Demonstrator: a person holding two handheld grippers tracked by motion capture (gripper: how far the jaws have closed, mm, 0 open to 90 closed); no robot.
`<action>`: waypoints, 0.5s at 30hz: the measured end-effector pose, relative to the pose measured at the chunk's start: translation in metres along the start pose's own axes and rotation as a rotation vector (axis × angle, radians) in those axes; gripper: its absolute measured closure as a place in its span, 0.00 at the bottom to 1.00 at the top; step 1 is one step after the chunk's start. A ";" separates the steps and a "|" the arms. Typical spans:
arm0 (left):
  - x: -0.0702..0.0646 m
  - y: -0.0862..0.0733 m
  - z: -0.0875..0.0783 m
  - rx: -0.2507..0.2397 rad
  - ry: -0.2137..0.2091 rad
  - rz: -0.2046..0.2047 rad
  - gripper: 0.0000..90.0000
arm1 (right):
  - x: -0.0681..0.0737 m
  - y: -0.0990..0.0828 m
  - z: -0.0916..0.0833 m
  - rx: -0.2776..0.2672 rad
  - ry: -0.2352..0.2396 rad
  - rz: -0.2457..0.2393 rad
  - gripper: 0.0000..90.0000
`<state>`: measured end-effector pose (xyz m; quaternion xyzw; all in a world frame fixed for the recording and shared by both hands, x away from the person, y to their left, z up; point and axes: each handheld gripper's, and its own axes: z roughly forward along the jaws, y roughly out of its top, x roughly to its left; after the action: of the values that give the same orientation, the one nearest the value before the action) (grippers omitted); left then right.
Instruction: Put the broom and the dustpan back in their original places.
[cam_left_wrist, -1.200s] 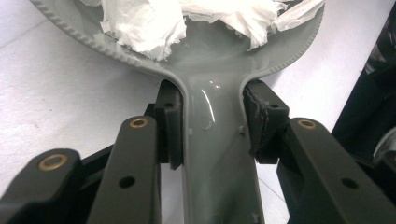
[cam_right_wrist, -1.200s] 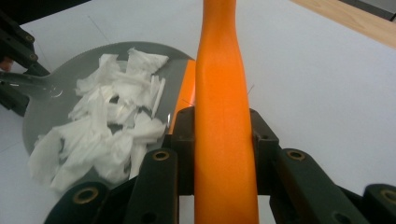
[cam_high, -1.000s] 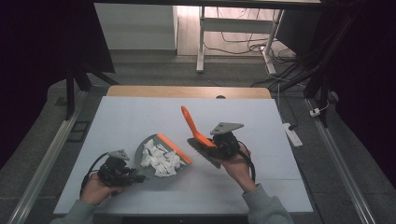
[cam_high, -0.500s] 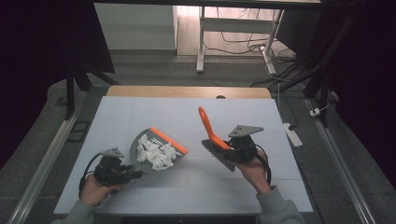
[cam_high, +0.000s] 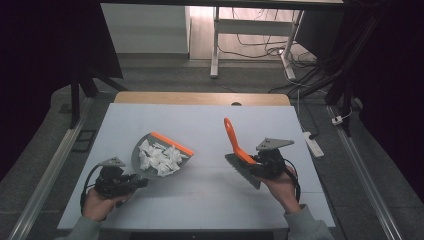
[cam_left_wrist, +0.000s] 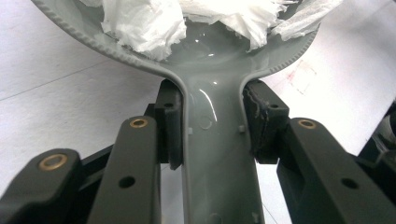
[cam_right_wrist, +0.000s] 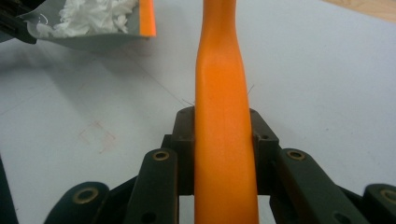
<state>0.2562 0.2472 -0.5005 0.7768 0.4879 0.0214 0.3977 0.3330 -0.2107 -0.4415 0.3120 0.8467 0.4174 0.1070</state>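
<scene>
The left gripper (cam_left_wrist: 212, 144) is clamped on the grey dustpan's handle (cam_left_wrist: 219, 154); the right gripper (cam_right_wrist: 224, 149) is clamped on the orange brush handle (cam_right_wrist: 223, 116). Crumpled white tissue scraps (cam_high: 159, 158) lie piled in the dustpan (cam_high: 141, 165), and the table (cam_high: 200, 200) looks swept, so emptying the pan probably remains. No readable writing.

A pale grey tabletop (cam_high: 200, 125) fills the middle, with a wooden strip (cam_high: 200, 98) along its 12 o'clock edge. Grey carpet floor (cam_high: 45, 150) surrounds it. At 12 o'clock a white-legged table (cam_high: 216, 45) stands over loose cables (cam_high: 260, 37) in a lit patch. A white power strip (cam_high: 313, 143) lies at 3 o'clock. Metal rails (cam_high: 50, 170) flank both sides. Darkness closes in at 9 and 3 o'clock.
</scene>
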 end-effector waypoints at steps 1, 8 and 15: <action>0.001 -0.001 0.000 -0.002 0.005 -0.009 0.68 | 0.000 -0.001 0.000 0.002 0.002 0.001 0.78; 0.006 -0.006 -0.001 -0.023 0.054 -0.077 0.68 | 0.000 -0.010 -0.003 0.019 0.007 0.016 0.78; 0.006 -0.008 0.001 -0.054 0.100 -0.148 0.68 | -0.001 -0.023 -0.009 0.042 0.014 0.033 0.78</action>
<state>0.2538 0.2529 -0.5083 0.7257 0.5623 0.0440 0.3941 0.3201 -0.2278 -0.4537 0.3248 0.8508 0.4036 0.0876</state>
